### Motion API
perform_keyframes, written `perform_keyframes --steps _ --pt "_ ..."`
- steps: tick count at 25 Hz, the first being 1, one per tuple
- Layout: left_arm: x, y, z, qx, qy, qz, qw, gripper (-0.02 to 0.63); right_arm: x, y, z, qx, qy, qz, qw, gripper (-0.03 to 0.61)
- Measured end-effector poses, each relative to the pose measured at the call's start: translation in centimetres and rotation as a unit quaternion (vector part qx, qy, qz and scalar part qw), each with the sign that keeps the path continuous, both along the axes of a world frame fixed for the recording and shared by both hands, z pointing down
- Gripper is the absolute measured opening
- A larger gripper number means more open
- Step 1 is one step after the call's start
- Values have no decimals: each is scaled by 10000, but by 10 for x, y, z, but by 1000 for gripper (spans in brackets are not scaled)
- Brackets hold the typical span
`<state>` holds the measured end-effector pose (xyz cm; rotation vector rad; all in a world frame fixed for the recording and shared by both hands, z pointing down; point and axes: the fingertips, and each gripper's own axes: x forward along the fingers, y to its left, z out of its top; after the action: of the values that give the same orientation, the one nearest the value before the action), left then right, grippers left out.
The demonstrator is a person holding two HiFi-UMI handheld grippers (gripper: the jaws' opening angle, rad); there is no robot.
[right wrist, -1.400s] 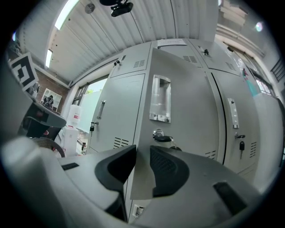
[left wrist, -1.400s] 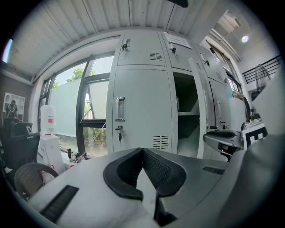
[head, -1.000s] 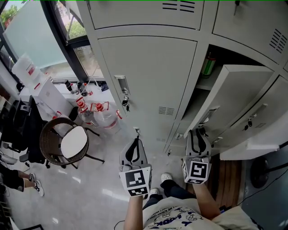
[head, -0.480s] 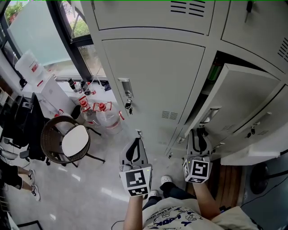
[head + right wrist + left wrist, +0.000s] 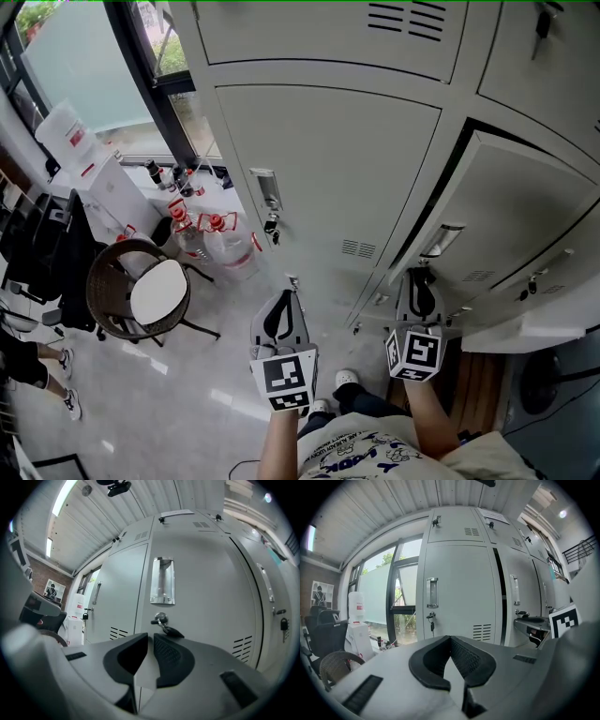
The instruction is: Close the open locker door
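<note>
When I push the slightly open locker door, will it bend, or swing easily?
The locker door looks like painted sheet metal, so probably stiff and fairly light; it should swing, not bend. Only a narrow dark gap shows, so a gentle push likely suffices. The key hanging in its lock may rattle.

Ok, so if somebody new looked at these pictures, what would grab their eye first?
The grey locker door at right, ajar with a dark gap along its left edge. Next, the two grippers with marker cubes at the bottom of the head view: the left gripper shut, the right gripper pointing at that door, its fingers closing on nothing. At left stands a round wicker chair.
</note>
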<state>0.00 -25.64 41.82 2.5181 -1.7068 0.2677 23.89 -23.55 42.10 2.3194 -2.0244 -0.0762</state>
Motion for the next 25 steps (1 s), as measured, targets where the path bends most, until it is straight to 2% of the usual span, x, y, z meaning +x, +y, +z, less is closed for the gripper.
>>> perform_keyframes --steps 25 --pt "3 -20 7 -67 -35 -205 9998 4 18 -30 5 -41 -110 -32 9999 35"
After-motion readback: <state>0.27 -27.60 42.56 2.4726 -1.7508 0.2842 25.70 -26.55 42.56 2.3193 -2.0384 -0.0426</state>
